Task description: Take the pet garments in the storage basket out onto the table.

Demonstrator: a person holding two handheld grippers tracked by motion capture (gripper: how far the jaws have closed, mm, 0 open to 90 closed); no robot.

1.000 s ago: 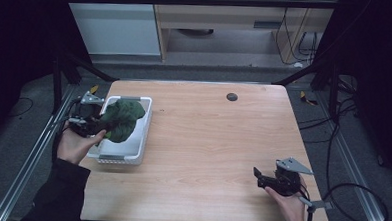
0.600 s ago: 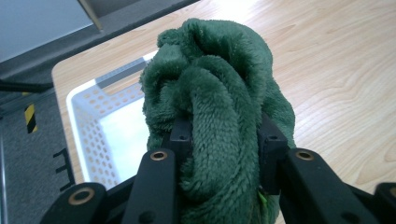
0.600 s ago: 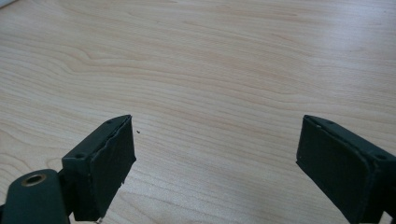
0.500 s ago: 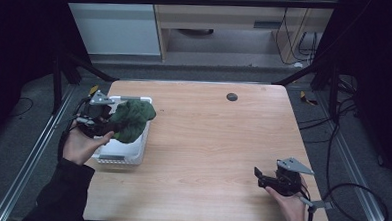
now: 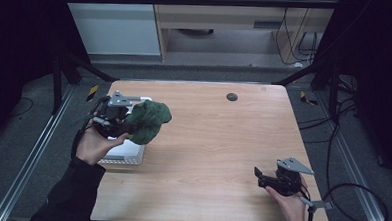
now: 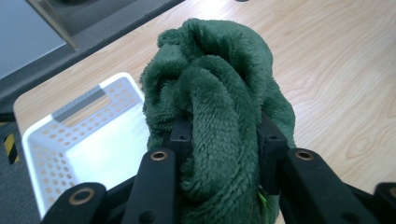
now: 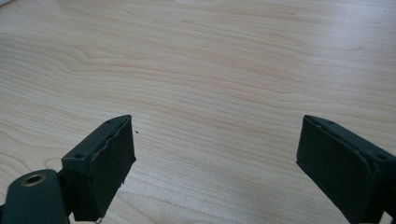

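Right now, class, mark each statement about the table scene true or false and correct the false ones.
1. The left tool is shut on the fluffy dark green cloth. True.
2. The green cloth lies inside the white perforated plastic basket. False: it is held up, above the basket's edge and the table.
3. The right tool is open with nothing between its jaws. True.
4. The right tool holds a second cloth. False: it holds nothing, just bare light wooden table ahead.

High view overhead, facing forward and down on the pale wooden table (image 5: 222,141), both gripper views close along their black jaws — sharing that tabletop, left one nearest the white perforated plastic basket (image 6: 84,135).
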